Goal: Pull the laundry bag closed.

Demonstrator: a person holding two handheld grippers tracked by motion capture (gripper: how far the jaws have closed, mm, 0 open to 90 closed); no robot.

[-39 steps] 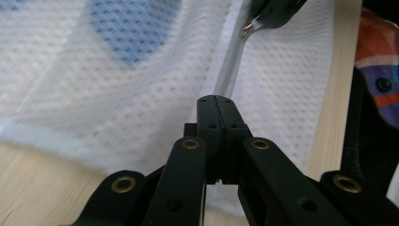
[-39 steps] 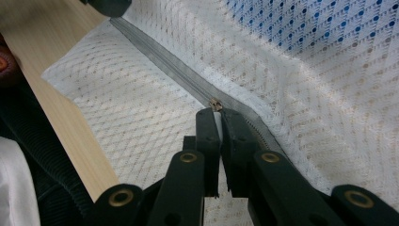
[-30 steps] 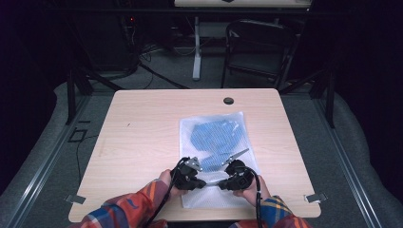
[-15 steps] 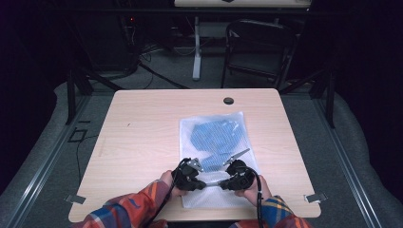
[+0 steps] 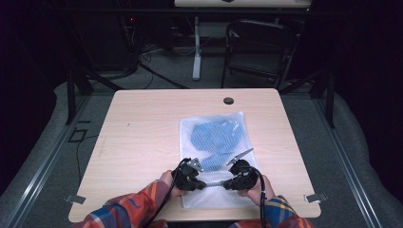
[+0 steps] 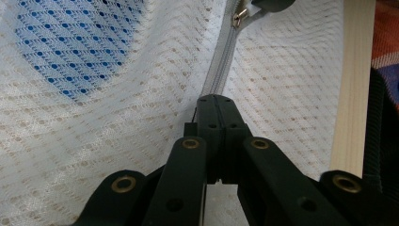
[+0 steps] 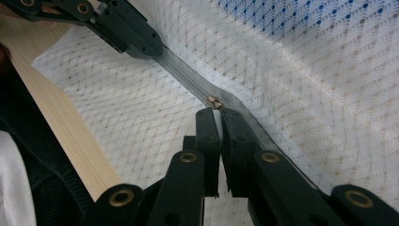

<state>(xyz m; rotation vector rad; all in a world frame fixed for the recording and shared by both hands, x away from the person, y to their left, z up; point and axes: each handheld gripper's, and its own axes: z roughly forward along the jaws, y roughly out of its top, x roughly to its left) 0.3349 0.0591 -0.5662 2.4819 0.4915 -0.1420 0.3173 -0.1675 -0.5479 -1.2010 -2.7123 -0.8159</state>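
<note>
While both hands wait close to the person, the left hand-held gripper [image 6: 215,100] is pressed together on the long grey zip [image 6: 212,77]. The right hand-held gripper [image 7: 215,112] pinches the small shiny zip puller [image 7: 215,102]. Nothing has moved since a moment ago, so I think the zip pull has not started yet. The zip runs across the near end of the white net bag [image 5: 214,123], which lies flat on the pale wooden surface [image 5: 142,133]. Farther back, a blue dotted soft thing [image 5: 216,137] sits inside the bag. What it is stays hard to tell, and so does whether the zip is open or closed.
</note>
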